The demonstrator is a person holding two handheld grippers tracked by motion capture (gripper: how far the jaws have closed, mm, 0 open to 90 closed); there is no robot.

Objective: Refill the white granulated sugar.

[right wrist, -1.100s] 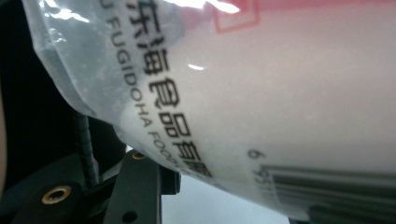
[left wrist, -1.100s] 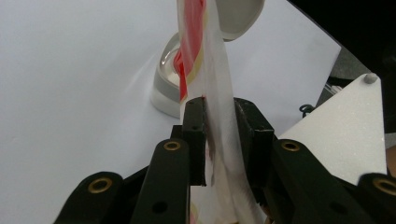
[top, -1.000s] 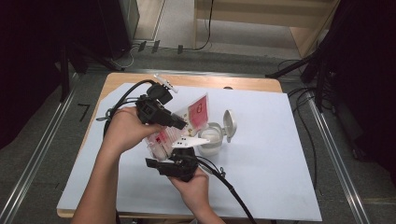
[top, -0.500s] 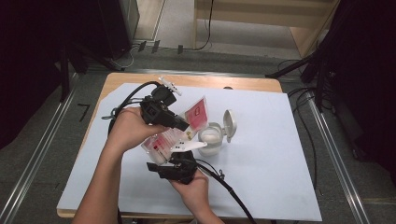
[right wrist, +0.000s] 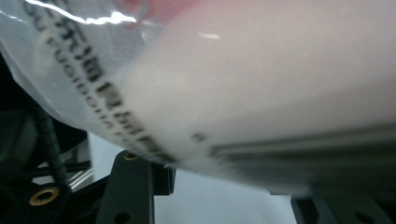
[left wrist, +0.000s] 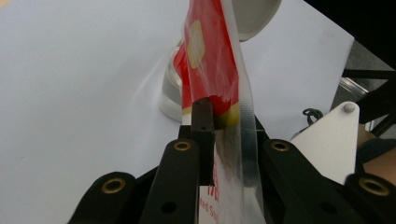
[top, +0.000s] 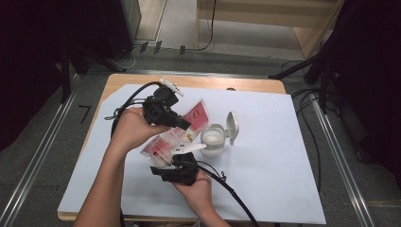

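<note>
A red and clear plastic bag (top: 196,116) of white powder hangs tilted beside a small clear container (top: 213,142) whose flip lid (top: 231,125) stands open. My left gripper (top: 184,125) is shut on the bag's (left wrist: 210,60) upper part; its jaws have just been closing on it, with the container (left wrist: 170,88) beyond. My right gripper (top: 166,158) holds the bag's pink lower end from below. Its jaws have just been opening slightly, with the bag (right wrist: 257,70) still lying across and between them, hiding their tips.
A white sheet (top: 283,165) covers the wooden table (top: 255,84). Black cables (top: 227,189) trail from both grippers across its near and left parts. The right gripper's white plate (left wrist: 327,135) sits close beside the left jaws. Metal rails (top: 331,142) run along both table sides.
Both hands stay almost in place. The bag's pink lower part now lies more spread out between the two grippers.
</note>
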